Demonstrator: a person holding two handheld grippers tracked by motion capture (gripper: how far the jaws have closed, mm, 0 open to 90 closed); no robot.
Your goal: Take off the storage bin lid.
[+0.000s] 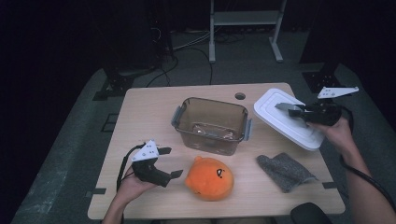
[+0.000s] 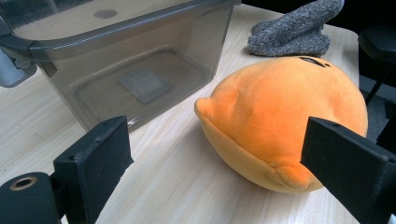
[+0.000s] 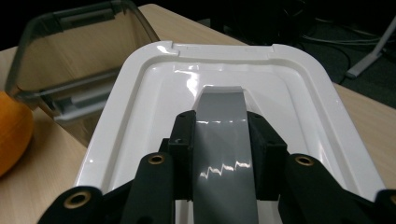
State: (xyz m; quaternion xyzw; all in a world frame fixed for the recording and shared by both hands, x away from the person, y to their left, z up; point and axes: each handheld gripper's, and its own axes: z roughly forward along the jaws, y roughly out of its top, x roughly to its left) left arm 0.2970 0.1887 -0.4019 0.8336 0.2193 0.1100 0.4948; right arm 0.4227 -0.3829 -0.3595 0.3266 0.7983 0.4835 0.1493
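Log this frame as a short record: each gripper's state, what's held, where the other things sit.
right gripper: shut on the grey handle of the white lid, one finger on each side
lid: at the table's right edge, to the right of the bin
left gripper: open, holds nothing, aimed at the orange plush toy
fingers: spread wide, no contact with the toy
clear bin: centre of table, open, no lid, nothing loose inside
grey sock: front right, apart from the toy
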